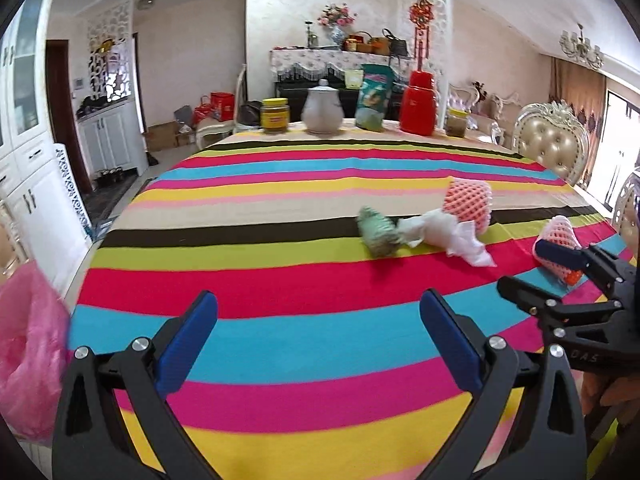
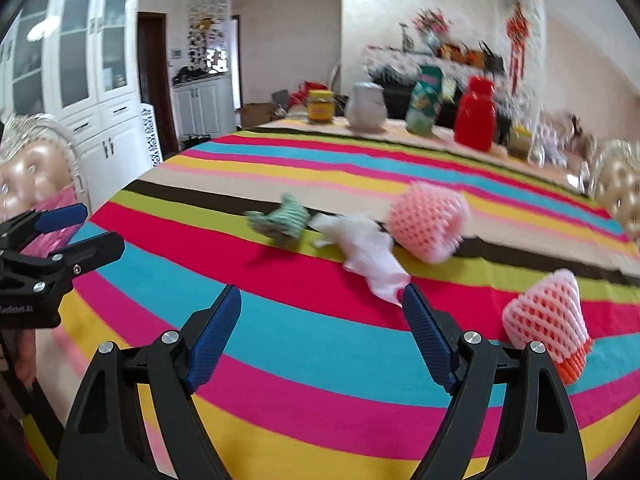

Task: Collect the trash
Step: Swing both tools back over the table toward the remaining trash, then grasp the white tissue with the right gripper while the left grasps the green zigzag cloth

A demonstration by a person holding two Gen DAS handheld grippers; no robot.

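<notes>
The left gripper [image 1: 318, 320] hung level, its jaws spread wide with nothing between the blue pads [image 1: 186, 344]. The right gripper [image 2: 322, 312] was likewise wide open and empty, tilted a little in its own view. Each showed in the other's camera: the right gripper [image 1: 536, 268] at the right edge, the left gripper [image 2: 84, 226] at the left edge, both with fingers parted.

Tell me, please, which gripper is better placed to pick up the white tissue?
Right, probably: the right gripper is open with the white tissue just ahead of its fingers, while the left gripper sits farther back.
</notes>
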